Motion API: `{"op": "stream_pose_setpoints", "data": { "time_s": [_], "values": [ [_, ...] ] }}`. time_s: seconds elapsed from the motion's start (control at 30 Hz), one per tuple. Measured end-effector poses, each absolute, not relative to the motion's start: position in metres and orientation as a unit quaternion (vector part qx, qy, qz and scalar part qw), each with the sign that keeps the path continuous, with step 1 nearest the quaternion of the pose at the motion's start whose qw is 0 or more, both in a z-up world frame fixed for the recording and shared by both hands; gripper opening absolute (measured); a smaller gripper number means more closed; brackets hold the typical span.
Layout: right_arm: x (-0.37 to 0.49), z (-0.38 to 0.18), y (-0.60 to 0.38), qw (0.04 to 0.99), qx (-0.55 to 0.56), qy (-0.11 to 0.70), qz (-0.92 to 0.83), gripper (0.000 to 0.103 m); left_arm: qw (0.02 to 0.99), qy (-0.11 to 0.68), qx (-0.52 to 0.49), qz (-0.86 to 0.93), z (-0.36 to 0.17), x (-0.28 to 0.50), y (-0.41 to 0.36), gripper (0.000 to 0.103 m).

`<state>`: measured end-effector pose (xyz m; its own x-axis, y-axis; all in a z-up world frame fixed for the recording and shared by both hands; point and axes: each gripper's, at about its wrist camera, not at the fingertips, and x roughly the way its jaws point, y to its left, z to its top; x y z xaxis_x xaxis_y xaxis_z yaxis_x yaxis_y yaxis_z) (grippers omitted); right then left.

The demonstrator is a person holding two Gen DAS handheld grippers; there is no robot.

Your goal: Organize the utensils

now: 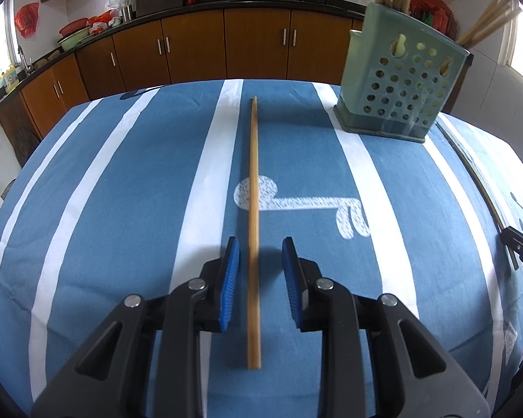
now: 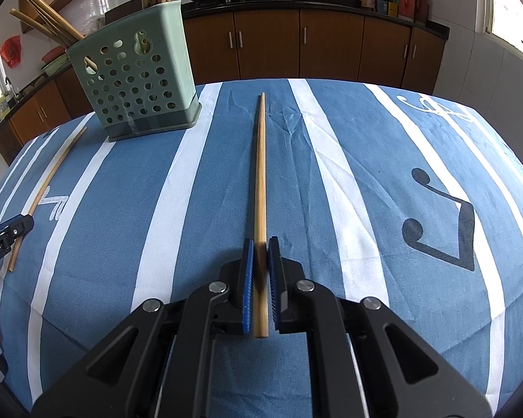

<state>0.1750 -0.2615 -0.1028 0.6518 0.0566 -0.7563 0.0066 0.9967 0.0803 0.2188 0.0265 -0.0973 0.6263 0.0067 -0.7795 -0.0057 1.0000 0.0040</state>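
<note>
Nearest, the left tool (image 1: 260,271) stands part-open astride a chopstick (image 1: 253,209) lying on the striped worktop (image 1: 122,209), pads clear of it. The right tool (image 2: 260,278) is clamped on another chopstick (image 2: 260,181). Both sticks point straight away along the tools' fingers. Farther off stands the green holder (image 2: 136,87), between the two, already bristling with chopsticks.

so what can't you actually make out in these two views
- Left wrist view: whether the left tongs touch the chopstick; a gap shows on both sides.
- Both views: how many chopsticks stand in the green holder; the top edge cuts them off.
- Right wrist view: the near end of the left chopstick, partly behind the other tongs.
</note>
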Motion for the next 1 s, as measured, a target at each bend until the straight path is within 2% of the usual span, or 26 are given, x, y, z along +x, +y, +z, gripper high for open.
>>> {"op": "stream_pose_setpoints", "data": {
  "time_s": [0.03,0.07,0.1,0.13,0.3,0.77,1.0],
  "values": [
    [0.174,-0.103,-0.262,0.908,0.039,0.417,0.016,0.01,0.902,0.432,0.002,0.002,-0.097,0.216,0.026,0.026],
    [0.174,-0.103,-0.262,0.908,0.041,0.417,0.018,0.009,0.902,0.433,0.004,0.002,-0.098,0.213,0.024,0.021],
    [0.173,-0.103,-0.263,0.908,0.042,0.417,0.02,0.009,0.902,0.432,0.005,0.001,-0.097,0.212,0.024,0.012],
    [0.172,-0.102,-0.264,0.908,0.044,0.417,0.021,0.008,0.902,0.433,0.006,0.0,-0.097,0.211,0.025,0.008],
    [0.162,-0.091,-0.272,0.918,0.055,0.393,0.02,0.008,0.902,0.431,0.019,-0.002,-0.092,0.203,0.028,0.008],
    [0.138,-0.007,-0.303,0.961,0.096,0.26,0.008,0.008,0.954,0.299,-0.019,-0.018,0.014,0.174,0.035,0.008],
    [0.134,0.017,-0.303,0.97,0.097,0.225,0.009,0.008,0.963,0.264,-0.038,-0.029,0.041,0.169,0.039,0.008]
  ]
}}
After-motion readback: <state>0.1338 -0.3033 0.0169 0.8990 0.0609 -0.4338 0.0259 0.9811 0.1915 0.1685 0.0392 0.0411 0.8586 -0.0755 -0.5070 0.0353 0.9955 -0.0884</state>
